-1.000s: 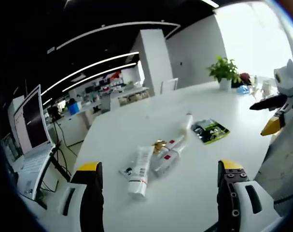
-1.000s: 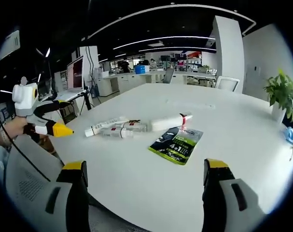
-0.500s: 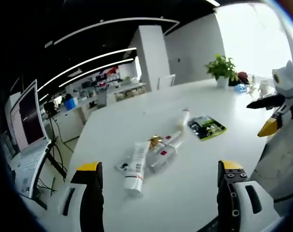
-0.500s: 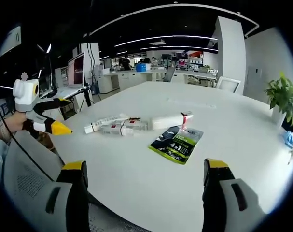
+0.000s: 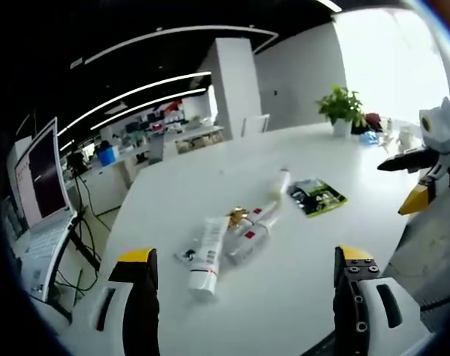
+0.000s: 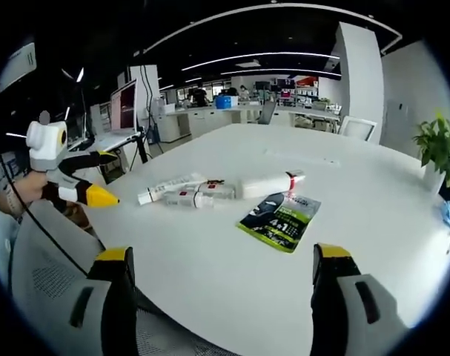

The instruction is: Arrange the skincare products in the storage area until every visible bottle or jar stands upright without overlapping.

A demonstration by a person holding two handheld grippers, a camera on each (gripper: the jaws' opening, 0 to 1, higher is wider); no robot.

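Observation:
Several skincare items lie flat in a loose row on the white table (image 5: 210, 170). There is a large white tube (image 5: 204, 256), two small tubes with red labels (image 5: 250, 233), a gold-capped piece (image 5: 238, 216) and a white bottle with a red band (image 5: 282, 182). The same tube (image 6: 169, 188), small tubes (image 6: 199, 196) and bottle (image 6: 269, 184) appear in the right gripper view. My left gripper (image 5: 245, 256) hangs open, short of the tubes, holding nothing. My right gripper (image 6: 223, 254) is open too, well back from the table edge. Each shows in the other's view, left gripper (image 6: 108, 176) and right gripper (image 5: 404, 180).
A green sachet (image 6: 280, 215) lies flat beside the bottle, also in the left gripper view as the sachet (image 5: 317, 196). A potted plant (image 5: 343, 107) stands at the far end. A laptop (image 5: 43, 193) sits off the table's left. A grey chair back (image 6: 50, 274) is near me.
Both cameras have drifted slightly, so the pictures shift a little. The items on the table lie where they were, and both grippers stay open.

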